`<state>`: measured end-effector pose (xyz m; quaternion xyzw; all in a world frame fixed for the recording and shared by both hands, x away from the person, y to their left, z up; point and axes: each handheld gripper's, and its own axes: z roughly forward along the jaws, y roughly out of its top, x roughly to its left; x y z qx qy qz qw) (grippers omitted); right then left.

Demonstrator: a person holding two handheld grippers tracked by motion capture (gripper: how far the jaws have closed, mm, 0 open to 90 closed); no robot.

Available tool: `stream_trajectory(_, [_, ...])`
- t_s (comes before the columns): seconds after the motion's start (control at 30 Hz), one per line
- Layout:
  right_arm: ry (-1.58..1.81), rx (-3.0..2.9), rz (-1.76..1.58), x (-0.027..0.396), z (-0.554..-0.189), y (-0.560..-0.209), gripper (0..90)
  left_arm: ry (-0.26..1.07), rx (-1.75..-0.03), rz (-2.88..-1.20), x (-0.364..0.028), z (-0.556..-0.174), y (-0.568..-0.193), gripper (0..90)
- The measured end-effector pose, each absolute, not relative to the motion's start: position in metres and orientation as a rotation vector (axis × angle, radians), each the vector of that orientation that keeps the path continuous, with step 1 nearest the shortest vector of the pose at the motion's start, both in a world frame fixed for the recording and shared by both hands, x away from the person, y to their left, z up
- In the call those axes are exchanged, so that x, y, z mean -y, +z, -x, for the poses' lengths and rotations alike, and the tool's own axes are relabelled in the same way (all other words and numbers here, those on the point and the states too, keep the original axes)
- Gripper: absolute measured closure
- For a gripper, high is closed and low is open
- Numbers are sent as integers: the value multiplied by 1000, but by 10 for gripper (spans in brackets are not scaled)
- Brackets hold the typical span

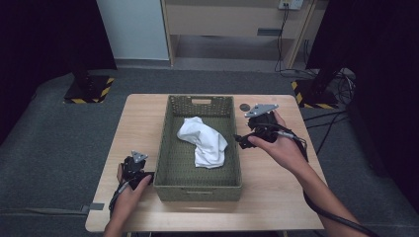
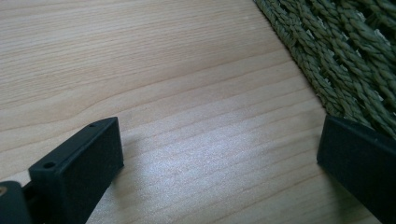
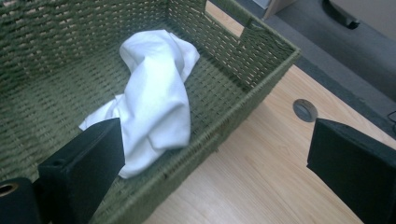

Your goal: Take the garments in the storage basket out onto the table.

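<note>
A crumpled white cloth (image 1: 203, 139) (image 3: 154, 100) lies inside a green woven basket (image 1: 170, 148) (image 3: 261, 74) in the middle of the wooden table. My right gripper (image 1: 242, 140) (image 3: 212, 163) hovers over the basket's right rim, tilted toward the cloth, jaws wide apart with nothing between them. My left gripper (image 1: 136, 165) (image 2: 219, 168) rests low on the table just left of the basket (image 2: 345, 56), also open and empty, with bare wood between its jaws.
The light wooden table (image 1: 276, 197) has free room to the basket's left, right and front. A small dark round grommet (image 1: 244, 106) (image 3: 305, 110) sits in the tabletop behind the right gripper. Dark stands and cables are on the floor beyond.
</note>
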<state>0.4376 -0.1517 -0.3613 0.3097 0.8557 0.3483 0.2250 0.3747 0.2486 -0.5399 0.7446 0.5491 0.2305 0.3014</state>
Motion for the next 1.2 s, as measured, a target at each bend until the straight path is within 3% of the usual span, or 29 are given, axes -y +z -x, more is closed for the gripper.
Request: stream_trajectory(1.2, [993, -2406, -882, 89, -477, -373, 35, 612, -1458, -1975, -248, -374, -540, 0])
